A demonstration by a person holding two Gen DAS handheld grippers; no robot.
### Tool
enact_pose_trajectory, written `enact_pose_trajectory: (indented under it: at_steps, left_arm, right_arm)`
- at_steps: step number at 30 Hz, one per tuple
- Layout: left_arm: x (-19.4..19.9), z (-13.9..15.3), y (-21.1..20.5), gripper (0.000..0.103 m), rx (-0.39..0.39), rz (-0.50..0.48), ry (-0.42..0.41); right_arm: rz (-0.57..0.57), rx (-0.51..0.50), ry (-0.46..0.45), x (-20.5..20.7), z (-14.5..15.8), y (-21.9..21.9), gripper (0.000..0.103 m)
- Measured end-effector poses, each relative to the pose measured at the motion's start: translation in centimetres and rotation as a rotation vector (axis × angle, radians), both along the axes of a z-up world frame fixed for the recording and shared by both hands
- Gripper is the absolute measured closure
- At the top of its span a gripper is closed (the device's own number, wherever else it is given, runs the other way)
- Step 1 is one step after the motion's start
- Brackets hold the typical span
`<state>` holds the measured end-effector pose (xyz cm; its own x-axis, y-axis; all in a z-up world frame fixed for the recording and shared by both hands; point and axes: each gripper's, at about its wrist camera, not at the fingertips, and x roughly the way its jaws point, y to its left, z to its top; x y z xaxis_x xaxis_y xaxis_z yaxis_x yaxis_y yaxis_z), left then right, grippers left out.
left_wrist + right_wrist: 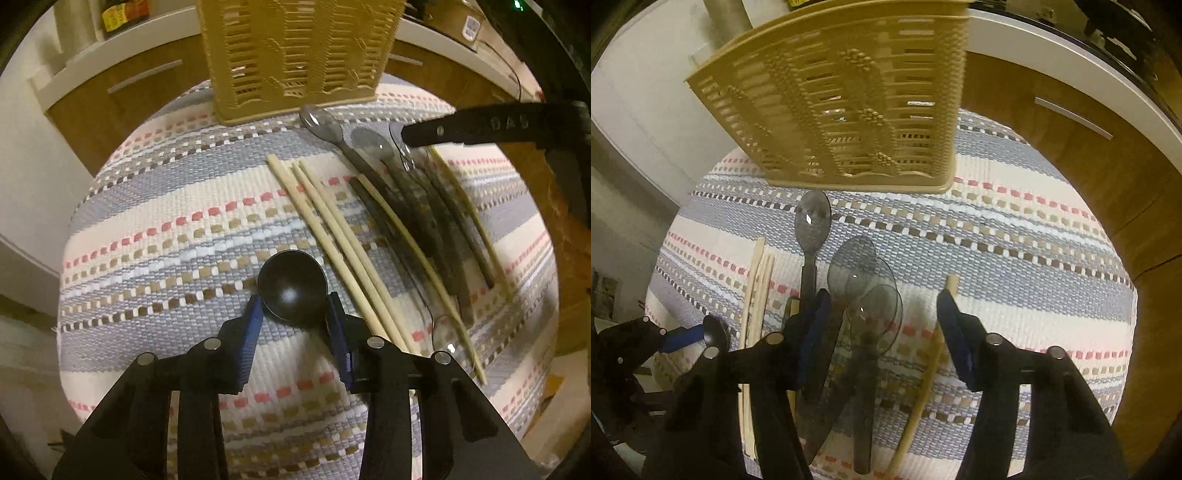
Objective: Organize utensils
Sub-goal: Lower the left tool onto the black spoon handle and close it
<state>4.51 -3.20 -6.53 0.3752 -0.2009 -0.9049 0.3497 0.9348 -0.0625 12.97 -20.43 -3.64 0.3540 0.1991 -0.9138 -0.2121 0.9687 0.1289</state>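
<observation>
A black spoon (291, 288) lies on the striped woven mat (177, 229). My left gripper (294, 308) points down at it, its blue pads pressed against both sides of the bowl. Right of it lie pale chopsticks (332, 240) and grey translucent spoons (371, 144). In the right wrist view my right gripper (884, 325) stands open over the stacked translucent spoons (866, 291); its pads do not touch them. A darker grey spoon (812, 218) lies by its left pad and a single chopstick (951, 286) by its right one. The tan slotted utensil basket (842, 110) stands upright behind.
The basket (295, 55) sits at the mat's far edge. Beyond it are brown cabinet fronts with metal handles (144, 75) under a white counter. A finger of the right gripper (436, 133) reaches in from the right. More chopsticks (759, 295) lie left of the spoons.
</observation>
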Motion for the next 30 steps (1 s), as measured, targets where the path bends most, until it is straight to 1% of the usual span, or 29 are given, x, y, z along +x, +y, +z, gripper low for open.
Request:
enact_pose_trajectory:
  at_steps: [4, 10, 13, 14, 15, 17, 19, 20, 22, 24, 27, 29, 30]
  left_arm:
    - [0.9, 0.8, 0.5, 0.07, 0.004, 0.028, -0.026]
    - [2.9, 1.2, 0.9, 0.07, 0.012, 0.03, -0.036]
    - [3.0, 1.0, 1.0, 0.068, 0.018, 0.023, -0.046]
    - [3.0, 1.0, 1.0, 0.066, 0.023, 0.024, -0.049]
    - [3.3, 1.0, 1.0, 0.058, 0.036, 0.027, -0.05]
    - [3.4, 0.9, 1.0, 0.049, 0.059, 0.047, -0.067]
    - [3.5, 0.6, 0.8, 0.049, 0.07, 0.051, -0.062]
    - [3.6, 0.5, 0.8, 0.049, 0.069, 0.051, -0.062]
    - [3.8, 0.5, 0.5, 0.051, 0.076, 0.049, -0.07]
    - [4.1, 0.5, 0.2, 0.067, 0.056, 0.042, -0.062]
    - [3.8, 0.7, 0.3, 0.067, 0.057, 0.05, -0.074]
    - [3.3, 0.8, 0.4, 0.068, 0.03, 0.056, -0.087]
    - [3.2, 1.0, 0.6, 0.068, -0.002, 0.057, -0.103]
  right_arm:
    - [0.011, -0.034, 0.015, 0.5, -0.4, 1.1, 0.052]
    - [0.024, -0.083, 0.042, 0.7, -1.3, 2.5, 0.053]
    - [0.029, -0.12, 0.053, 1.0, -1.9, 3.3, 0.066]
    - [0.03, -0.116, 0.054, 1.1, -2.0, 3.3, 0.066]
    - [0.03, -0.118, 0.051, 1.2, -2.0, 3.4, 0.068]
    - [0.031, -0.126, 0.043, 1.3, -1.9, 3.6, 0.073]
    - [0.032, -0.128, 0.038, 1.3, -1.9, 4.0, 0.073]
    - [0.035, -0.127, 0.037, 1.2, -1.6, 3.6, 0.073]
    - [0.042, -0.122, 0.034, 1.1, -1.6, 3.7, 0.073]
    - [0.043, -0.123, 0.02, 0.8, -1.4, 3.6, 0.073]
    - [0.056, -0.109, -0.031, -0.3, -0.5, 2.9, 0.073]
    - [0.064, -0.091, -0.069, -1.1, 0.4, 2.5, 0.073]
    - [0.072, -0.07, -0.087, -1.4, 0.8, 2.3, 0.073]
